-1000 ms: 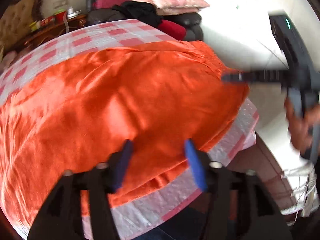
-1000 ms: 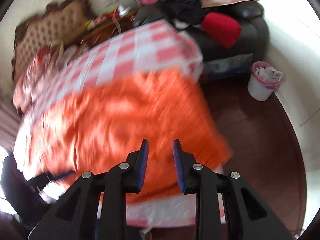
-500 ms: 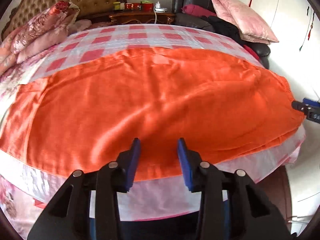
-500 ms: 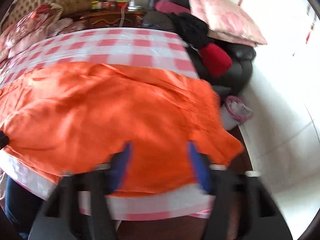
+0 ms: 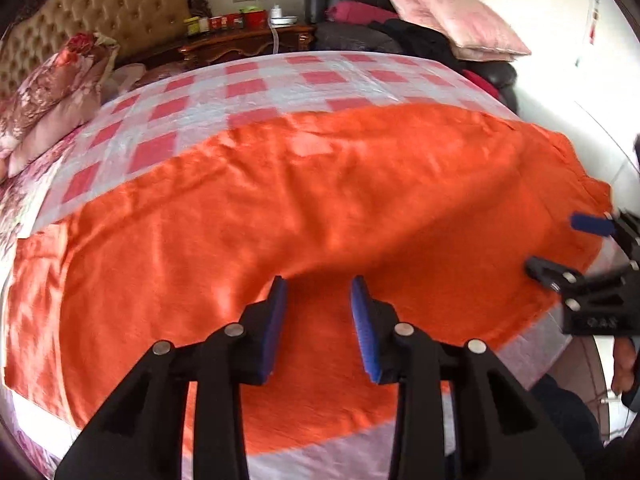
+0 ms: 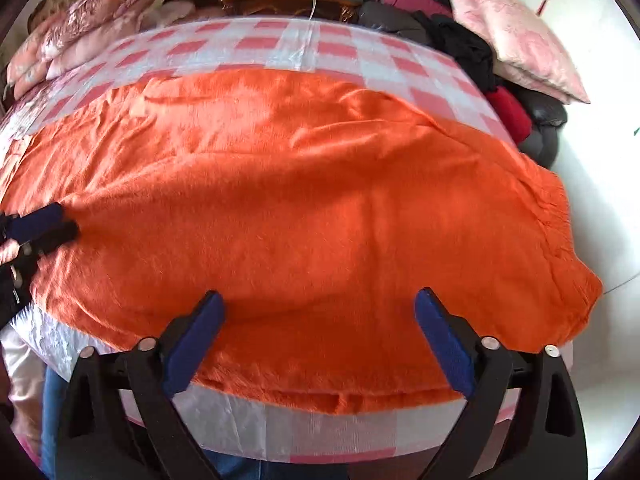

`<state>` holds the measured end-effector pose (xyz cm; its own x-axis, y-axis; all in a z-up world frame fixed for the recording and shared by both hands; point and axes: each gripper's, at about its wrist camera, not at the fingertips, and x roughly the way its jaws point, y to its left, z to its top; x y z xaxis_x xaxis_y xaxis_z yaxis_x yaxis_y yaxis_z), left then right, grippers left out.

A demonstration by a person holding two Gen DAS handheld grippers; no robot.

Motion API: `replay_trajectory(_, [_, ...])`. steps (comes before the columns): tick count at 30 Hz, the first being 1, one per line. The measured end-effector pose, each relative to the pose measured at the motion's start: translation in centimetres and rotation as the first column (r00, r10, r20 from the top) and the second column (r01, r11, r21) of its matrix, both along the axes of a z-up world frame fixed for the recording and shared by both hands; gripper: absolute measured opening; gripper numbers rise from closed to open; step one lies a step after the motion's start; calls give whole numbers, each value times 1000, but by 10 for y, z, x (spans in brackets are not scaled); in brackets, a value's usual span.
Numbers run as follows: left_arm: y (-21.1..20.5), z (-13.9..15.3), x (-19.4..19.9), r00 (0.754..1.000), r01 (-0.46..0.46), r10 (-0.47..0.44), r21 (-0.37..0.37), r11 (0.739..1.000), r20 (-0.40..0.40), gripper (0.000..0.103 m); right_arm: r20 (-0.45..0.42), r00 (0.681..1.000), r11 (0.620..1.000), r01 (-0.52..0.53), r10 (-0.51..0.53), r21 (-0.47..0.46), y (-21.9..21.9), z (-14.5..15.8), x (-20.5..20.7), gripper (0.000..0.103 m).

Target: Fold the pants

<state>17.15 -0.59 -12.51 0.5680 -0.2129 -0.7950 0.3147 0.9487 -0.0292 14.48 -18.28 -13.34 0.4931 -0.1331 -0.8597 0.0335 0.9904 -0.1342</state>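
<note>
Broadly — notes by item, all places given against the bed.

Bed: red-and-white checked plastic sheet (image 5: pixel 280 80) covers the mattress; tufted tan headboard (image 5: pixel 104 12) at its far end.

Pants: bright orange fleecy pants (image 5: pixel 320 200) lie spread flat across the near half of the bed, long axis running left to right. Gathered waistband (image 6: pixel 556 208) sits at the bed's right edge in the right wrist view. Near hem runs just inside the bed's near edge, a strip of checked sheet showing below it. Surface is lightly wrinkled; a fold ridge crosses the cloth just ahead of the left fingers.

Left gripper: black two-finger left gripper with blue pads (image 5: pixel 318 284) points down at the pants over the bed's near side. Jaws stand partly apart and have just been closing. Orange cloth shows between and below the pads — whether the pads touch it I cannot tell; no grip visible.

Right gripper: black two-finger right gripper with blue pads (image 6: pixel 320 300) is above the near hem toward the waistband end. Jaws are spread wide, having just been opening; nothing is pinched between them.

Beyond the bed: floral pink pillows (image 5: pixel 52 88) at the far left corner; dark wooden nightstand (image 5: pixel 248 42) with small jars past the far end; black leather seat with a pale pink cushion (image 5: pixel 452 12) off the far right corner.
</note>
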Motion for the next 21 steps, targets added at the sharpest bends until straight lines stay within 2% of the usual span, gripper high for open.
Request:
replay_trajectory(4, [16, 16, 48, 1000, -27, 27, -68, 997, 10, 34, 4, 1000, 999, 24, -24, 46, -5, -2, -4, 95])
replay_trajectory(6, [17, 10, 82, 999, -14, 10, -95, 995, -44, 33, 7, 1000, 999, 22, -22, 37, -3, -1, -5, 95])
replay_trajectory(8, [18, 0, 103, 997, -41, 38, -52, 998, -67, 32, 4, 999, 999, 32, -32, 35, -2, -1, -5, 95])
replay_trajectory(11, [22, -2, 117, 996, -70, 68, -27, 997, -65, 29, -17, 999, 998, 46, -45, 54, -4, -1, -6, 95])
replay_trajectory(12, [27, -1, 119, 992, -111, 110, -11, 994, -61, 29, -20, 999, 997, 45, -44, 57, -4, -1, -7, 95])
replay_trajectory(13, [33, 1, 119, 987, -153, 152, -10, 988, -53, 29, -20, 999, 998, 40, -39, 58, -5, -2, -7, 95])
replay_trajectory(14, [41, 7, 114, 982, -183, 182, -42, 982, -44, 29, -21, 999, 997, 39, -38, 59, -5, -1, -7, 95])
replay_trajectory(16, [51, 18, 96, 976, -219, 218, -90, 972, -20, 40, -33, 999, 997, 42, -40, 61, -5, -1, -6, 95])
replay_trajectory(17, [55, 20, 83, 972, -237, 236, -99, 967, -13, 52, -39, 998, 997, 44, -41, 62, -5, -1, -5, 95])
replay_trajectory(18, [56, 20, 73, 971, -241, 240, -107, 965, -22, 55, -45, 998, 997, 48, -45, 66, -6, -1, -4, 95])
replay_trajectory(21, [60, 13, 37, 967, -250, 242, -133, 959, -73, 56, -64, 996, 995, 62, -57, 76, -7, -1, -2, 96])
